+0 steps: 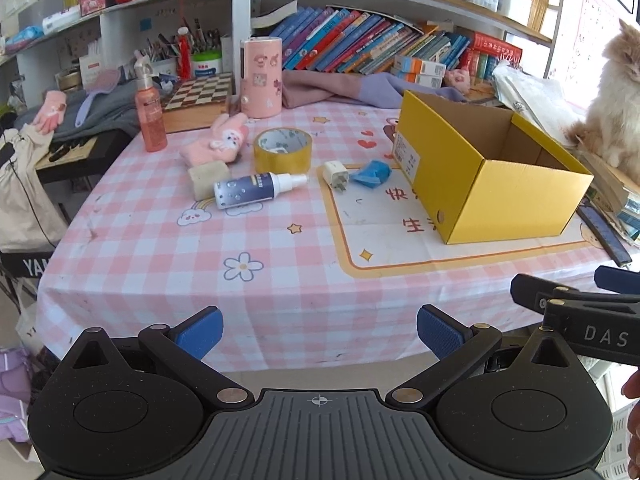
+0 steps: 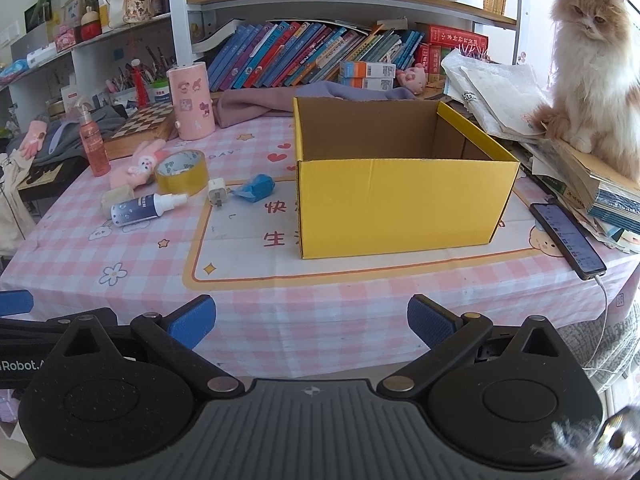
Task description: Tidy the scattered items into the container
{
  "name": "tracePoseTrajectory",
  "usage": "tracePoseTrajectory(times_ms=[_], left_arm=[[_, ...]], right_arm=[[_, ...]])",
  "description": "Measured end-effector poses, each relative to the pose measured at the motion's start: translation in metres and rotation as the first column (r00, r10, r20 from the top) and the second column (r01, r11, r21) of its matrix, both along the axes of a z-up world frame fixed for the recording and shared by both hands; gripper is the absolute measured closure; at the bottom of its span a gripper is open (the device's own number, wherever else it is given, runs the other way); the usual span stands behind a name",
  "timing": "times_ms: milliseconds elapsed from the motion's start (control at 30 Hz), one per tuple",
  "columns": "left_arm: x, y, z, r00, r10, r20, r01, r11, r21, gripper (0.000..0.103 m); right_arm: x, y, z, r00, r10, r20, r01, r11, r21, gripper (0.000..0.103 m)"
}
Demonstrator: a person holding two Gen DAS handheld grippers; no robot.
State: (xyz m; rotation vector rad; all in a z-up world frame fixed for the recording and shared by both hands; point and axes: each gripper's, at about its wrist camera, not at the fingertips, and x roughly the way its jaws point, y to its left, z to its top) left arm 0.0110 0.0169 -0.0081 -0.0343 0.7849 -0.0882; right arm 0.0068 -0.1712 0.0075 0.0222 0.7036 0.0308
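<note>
Box (image 2: 404, 204): yellow, one, open, tabletop (image 2: 132, 248) right side; floor hidden.
Loose items: tape roll (image 1: 283, 151), spray bottle (image 1: 256, 189), plug (image 1: 335, 174), left of box.
Left fingers (image 1: 320, 334): spread, empty.
Right fingers (image 2: 311, 326): spread, empty.

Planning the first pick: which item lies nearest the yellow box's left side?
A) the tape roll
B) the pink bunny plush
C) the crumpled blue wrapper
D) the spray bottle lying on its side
C: the crumpled blue wrapper lies just beside the yellow box, with the white plug, tape roll and spray bottle farther left.
</note>
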Motion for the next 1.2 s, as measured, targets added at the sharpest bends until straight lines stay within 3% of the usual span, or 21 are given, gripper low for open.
tracePoseTrajectory(times_ms=[400, 900, 1200], left_arm=[[0.0, -0.002, 0.001, 1.0, 0.005, 0.012, -0.006, 0.998, 0.055, 0.0], [0.0, 0.005, 0.004, 0.999, 0.013, 0.045, -0.015, 0.999, 0.04, 0.0], [-0.003, 0.0, 0.004, 0.998, -0.066, 0.025, 0.065, 0.997, 0.042, 0.0]], right_arm=[[0.0, 0.002, -0.001, 1.0, -0.001, -0.007, 0.001, 1.0, -0.013, 0.0], [-0.006, 0.008, 0.005, 0.999, 0.016, 0.052, -0.015, 1.0, -0.02, 0.0], [-0.005, 0.012, 0.002, 1.0, -0.007, 0.023, 0.008, 0.999, -0.041, 0.004]])
